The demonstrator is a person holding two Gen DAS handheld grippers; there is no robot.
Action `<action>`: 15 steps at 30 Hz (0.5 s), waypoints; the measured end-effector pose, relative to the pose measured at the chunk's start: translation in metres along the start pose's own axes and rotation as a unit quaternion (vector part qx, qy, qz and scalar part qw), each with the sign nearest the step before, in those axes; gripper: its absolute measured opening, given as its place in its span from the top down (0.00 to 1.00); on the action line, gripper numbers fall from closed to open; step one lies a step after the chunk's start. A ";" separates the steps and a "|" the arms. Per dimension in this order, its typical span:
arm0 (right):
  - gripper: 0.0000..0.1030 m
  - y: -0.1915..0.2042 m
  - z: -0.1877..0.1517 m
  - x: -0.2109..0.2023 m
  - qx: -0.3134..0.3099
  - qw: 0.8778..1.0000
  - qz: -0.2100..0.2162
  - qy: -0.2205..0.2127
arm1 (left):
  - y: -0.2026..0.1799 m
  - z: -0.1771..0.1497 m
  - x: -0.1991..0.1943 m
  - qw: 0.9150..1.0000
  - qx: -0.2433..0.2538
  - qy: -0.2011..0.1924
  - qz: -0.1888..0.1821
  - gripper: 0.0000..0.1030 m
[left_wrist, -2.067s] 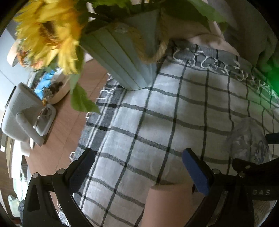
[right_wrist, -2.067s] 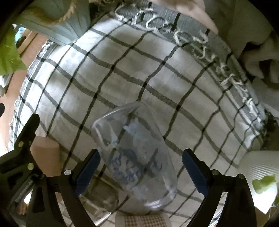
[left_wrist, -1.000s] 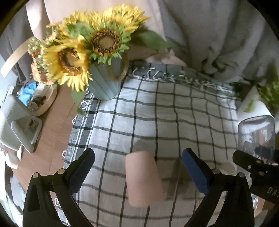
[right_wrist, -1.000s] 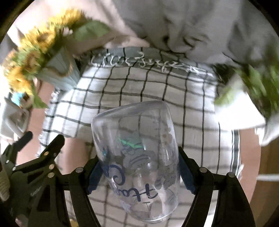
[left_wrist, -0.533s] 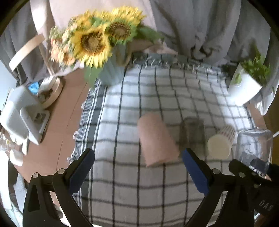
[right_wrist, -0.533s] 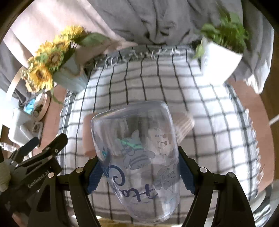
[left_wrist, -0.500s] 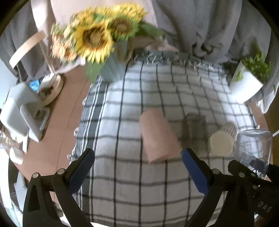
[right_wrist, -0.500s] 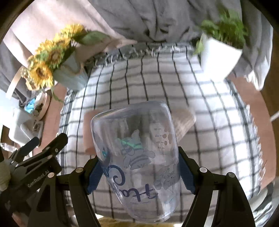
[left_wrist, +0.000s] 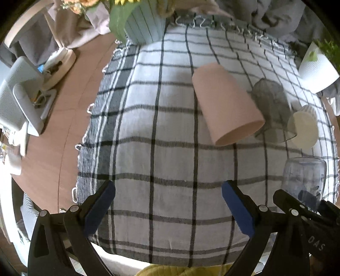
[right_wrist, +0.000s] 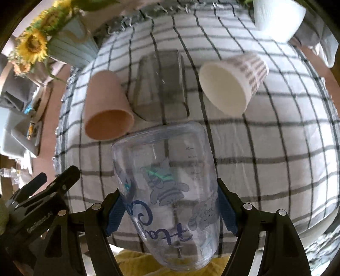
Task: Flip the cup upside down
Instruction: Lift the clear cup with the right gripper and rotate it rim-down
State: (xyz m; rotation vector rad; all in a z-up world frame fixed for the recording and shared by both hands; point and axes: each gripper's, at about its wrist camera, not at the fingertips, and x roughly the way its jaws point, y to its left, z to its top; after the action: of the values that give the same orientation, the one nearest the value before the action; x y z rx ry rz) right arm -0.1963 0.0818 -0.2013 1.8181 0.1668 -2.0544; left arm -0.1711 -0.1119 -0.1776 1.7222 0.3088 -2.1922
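My right gripper [right_wrist: 170, 210] is shut on a clear plastic cup [right_wrist: 165, 178] with a blue cartoon print and holds it above the checked cloth [right_wrist: 265, 152]. The same cup [left_wrist: 303, 178] shows at the right edge of the left wrist view. My left gripper [left_wrist: 167, 203] is open and empty above the near part of the cloth [left_wrist: 148, 138]. A pink cup [right_wrist: 106, 110] [left_wrist: 227, 104], a smoky glass [right_wrist: 161, 85] [left_wrist: 272, 112] and a white patterned paper cup [right_wrist: 231, 80] [left_wrist: 303, 127] lie on their sides in a row further back.
A blue-grey vase of sunflowers [right_wrist: 65, 44] [left_wrist: 144, 23] stands at the back left of the cloth. A white plant pot [right_wrist: 276, 17] [left_wrist: 316, 70] stands at the back right. A wooden table [left_wrist: 63, 110] with white devices [left_wrist: 19, 95] lies to the left.
Both grippers have pulled back and tilted down, so the lying cups now sit further up the views. The clear cup stays clamped in my right gripper; the left stays open.
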 end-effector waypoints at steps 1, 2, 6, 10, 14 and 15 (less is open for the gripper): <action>0.26 -0.001 -0.001 0.004 0.002 1.000 -0.001 0.003 | 0.000 -0.001 0.004 1.000 0.000 0.005 0.001 0.01; 0.26 -0.002 -0.002 0.008 0.003 1.000 -0.002 0.007 | 0.000 -0.002 0.007 1.000 0.000 0.010 0.001 0.01; 0.26 -0.001 -0.003 0.016 0.002 1.000 -0.003 0.018 | 0.003 -0.003 0.015 1.000 -0.005 0.023 0.001 0.01; 0.26 -0.002 -0.004 0.022 0.006 1.000 0.000 0.025 | 0.006 -0.003 0.018 1.000 -0.009 0.026 0.008 0.01; 0.26 -0.003 -0.003 0.026 0.010 1.000 -0.002 0.027 | 0.007 -0.003 0.020 0.999 -0.008 0.030 0.008 0.01; 0.26 -0.004 -0.003 0.026 0.010 1.000 -0.003 0.029 | 0.007 -0.003 0.021 0.999 -0.010 0.030 0.008 0.01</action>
State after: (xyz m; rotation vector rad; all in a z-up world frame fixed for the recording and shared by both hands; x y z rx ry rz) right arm -0.1967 0.0808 -0.2279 1.8921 0.1691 -2.0150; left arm -0.1697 -0.1196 -0.1983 1.7770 0.3306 -2.1220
